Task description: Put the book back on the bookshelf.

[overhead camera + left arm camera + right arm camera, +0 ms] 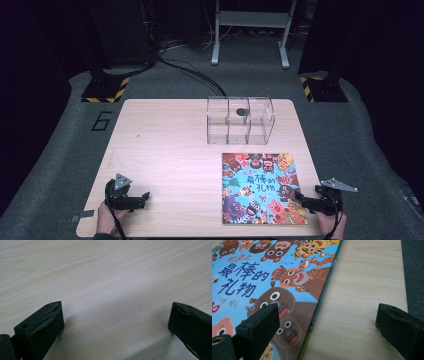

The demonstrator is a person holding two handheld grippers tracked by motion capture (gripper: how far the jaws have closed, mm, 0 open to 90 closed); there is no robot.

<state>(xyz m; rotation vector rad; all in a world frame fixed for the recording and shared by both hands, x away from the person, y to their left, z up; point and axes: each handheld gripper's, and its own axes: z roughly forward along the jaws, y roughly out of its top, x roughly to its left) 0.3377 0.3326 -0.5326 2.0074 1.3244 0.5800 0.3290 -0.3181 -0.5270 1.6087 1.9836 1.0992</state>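
High view: a picture book [262,189] lies flat at the near right of the wooden table [165,150], cover up.
Right gripper [304,199]: at the book's near right corner, jaws spread wide, holding nothing.
Right gripper view: one jaw hangs over the cover [274,282], the other over bare wood.
Left gripper [142,199]: near left of the table, well apart from the book, jaws wide, empty.
Clear box [241,120]: compartmented, at the far edge behind the book.

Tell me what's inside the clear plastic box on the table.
The clear box looks empty across its compartments; a dark round spot shows at its back wall. Whether that is a hole or a mark is unclear.
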